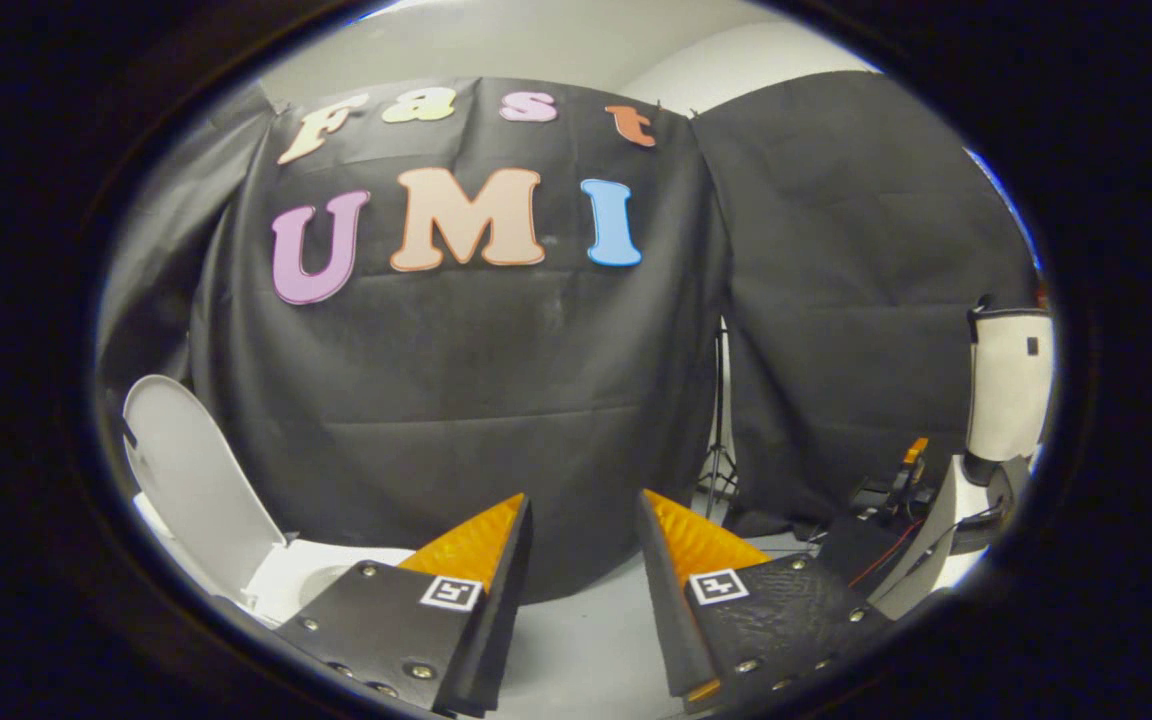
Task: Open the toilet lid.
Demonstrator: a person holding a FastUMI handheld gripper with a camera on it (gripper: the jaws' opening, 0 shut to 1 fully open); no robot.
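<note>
A white toilet lid stands raised, tilted back, to the left of my fingers. Below it a white part of the toilet shows beside my left finger. My gripper is open, held above the floor and to the right of the toilet, with nothing between its fingers. The fingers point at the black cloth wall, apart from the lid.
The black cloth wall hangs straight ahead. A tripod stand shows in a gap between cloths. To the right lie cables and equipment and a white bag-like object. Pale floor lies under the fingers.
</note>
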